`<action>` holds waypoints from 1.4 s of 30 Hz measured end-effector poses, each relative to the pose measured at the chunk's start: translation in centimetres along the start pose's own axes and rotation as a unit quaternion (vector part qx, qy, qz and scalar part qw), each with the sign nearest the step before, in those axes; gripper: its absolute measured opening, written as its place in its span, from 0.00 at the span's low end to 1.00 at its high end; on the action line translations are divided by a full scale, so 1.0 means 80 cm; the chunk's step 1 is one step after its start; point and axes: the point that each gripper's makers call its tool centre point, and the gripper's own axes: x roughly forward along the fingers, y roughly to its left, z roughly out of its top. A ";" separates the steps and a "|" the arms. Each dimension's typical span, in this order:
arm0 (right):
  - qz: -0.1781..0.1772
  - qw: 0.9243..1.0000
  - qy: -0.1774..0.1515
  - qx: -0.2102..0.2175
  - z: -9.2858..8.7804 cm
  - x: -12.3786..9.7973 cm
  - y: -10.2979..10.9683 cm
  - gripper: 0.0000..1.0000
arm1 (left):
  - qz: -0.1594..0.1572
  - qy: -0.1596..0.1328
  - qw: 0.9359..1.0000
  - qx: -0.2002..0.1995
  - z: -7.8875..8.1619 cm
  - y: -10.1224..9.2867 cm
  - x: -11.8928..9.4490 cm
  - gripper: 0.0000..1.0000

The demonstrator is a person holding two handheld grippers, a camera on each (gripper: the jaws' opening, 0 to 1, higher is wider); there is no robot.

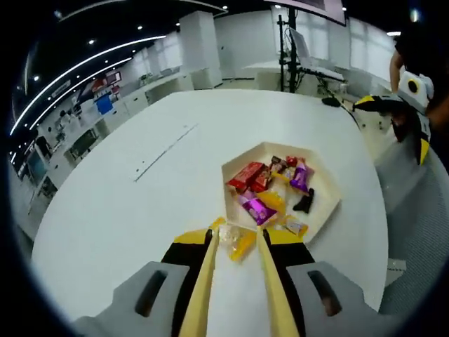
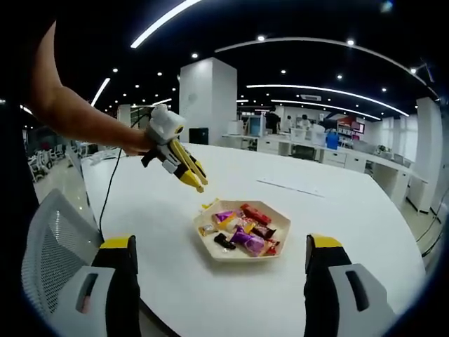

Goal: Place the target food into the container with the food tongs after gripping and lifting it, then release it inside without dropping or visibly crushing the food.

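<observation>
A cream hexagonal tray [image 1: 330, 210] [image 2: 280, 237] on the white table holds several wrapped sweets: a red one [image 1: 245, 175], a purple one [image 1: 258, 209] and a black one [image 1: 304, 202]. A yellow wrapped sweet [image 1: 236, 243] [image 2: 208, 205] lies at the tray's near edge. My left gripper [image 1: 235, 235] [image 2: 188, 172] hovers over it, its jaws closed on the food tongs [image 1: 203, 281]. The tongs' arms stand apart on either side of the yellow sweet; whether they touch it I cannot tell. My right gripper [image 2: 219, 242] [image 1: 403, 105] is open and empty, back from the tray.
The round white table [image 1: 126, 189] has bare room left of the tray. A grey mesh chair [image 2: 49, 260] stands at its edge, with a cable [image 2: 109, 189] running over the tabletop. A monitor stand [image 1: 289, 49] rises beyond the far edge, and office desks line the background.
</observation>
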 end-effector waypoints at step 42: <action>0.003 1.000 0.009 0.000 -0.003 0.002 0.001 0.95 | -0.066 0.113 0.990 -0.056 -0.083 -0.017 0.012 0.15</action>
